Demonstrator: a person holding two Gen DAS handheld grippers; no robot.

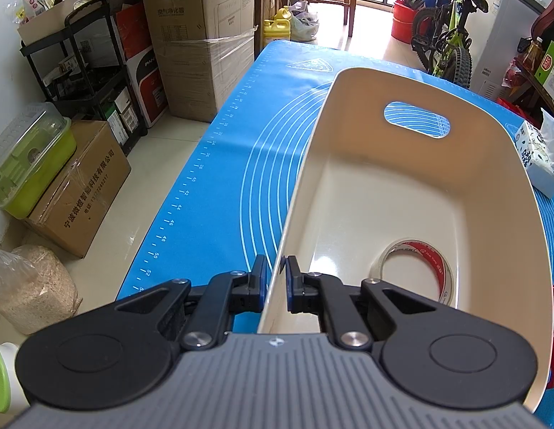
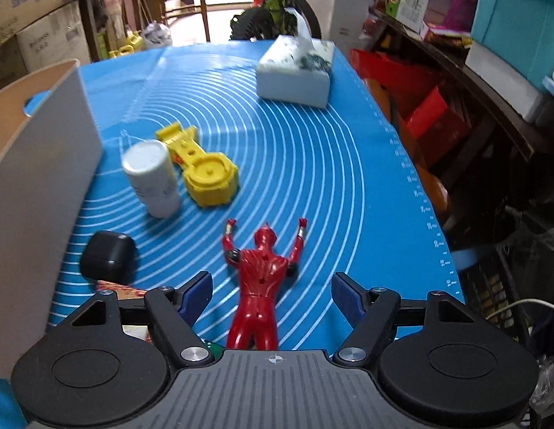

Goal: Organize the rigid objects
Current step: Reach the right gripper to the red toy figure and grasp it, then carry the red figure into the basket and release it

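My left gripper [image 1: 277, 271] is shut on the left wall of a cream plastic bin [image 1: 305, 164], one finger outside and one inside. A roll of clear tape [image 1: 416, 271] lies on the bin floor. In the right wrist view the bin [image 2: 44, 164] stands at the left on the blue mat [image 2: 312, 178]. My right gripper [image 2: 271, 293] is open, with a red toy figure [image 2: 262, 279] lying face down between its fingers. A white bottle [image 2: 151, 178], a yellow toy [image 2: 201, 168] and a black case [image 2: 107, 255] lie beyond.
A tissue box [image 2: 298, 71] sits at the far right of the mat, also seen in the left wrist view [image 1: 538, 161]. Cardboard boxes [image 1: 201, 39] and a black cart [image 1: 87, 71] stand left of the table. Shelves [image 2: 455, 71] crowd the right edge.
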